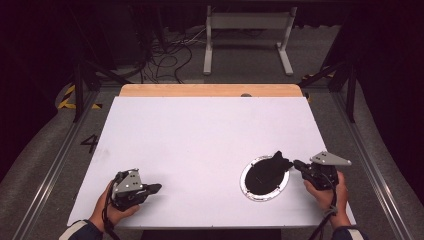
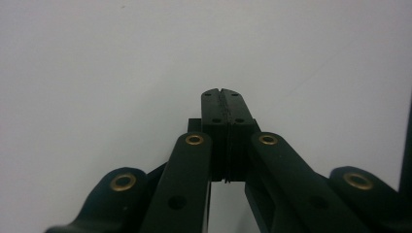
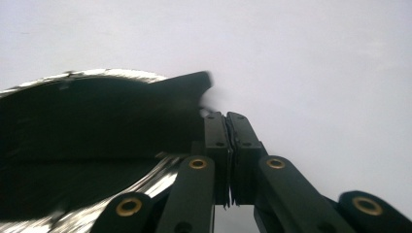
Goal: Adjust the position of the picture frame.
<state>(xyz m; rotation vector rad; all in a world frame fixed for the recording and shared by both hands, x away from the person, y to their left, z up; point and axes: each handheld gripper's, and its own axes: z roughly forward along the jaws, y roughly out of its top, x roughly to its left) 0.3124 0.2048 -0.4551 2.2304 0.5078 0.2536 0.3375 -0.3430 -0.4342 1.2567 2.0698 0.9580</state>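
From the high view, a black cloth lies on a silver ring near the bench's right front, just left of the right gripper. The left gripper rests at the left front.

In the left gripper view, its jaws are pressed together, empty.

In the right gripper view, its jaws meet just beside the cloth's tip, holding nothing.

Black cloth on round plate, right gripper beside

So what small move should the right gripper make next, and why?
Probably open the jaws of the right gripper and ease toward the black piece lying on the round silver-rimmed plate. The jaws stand shut with nothing between them, just beside that piece, so no grasp is possible yet. The left gripper rests shut, far off on the white table.
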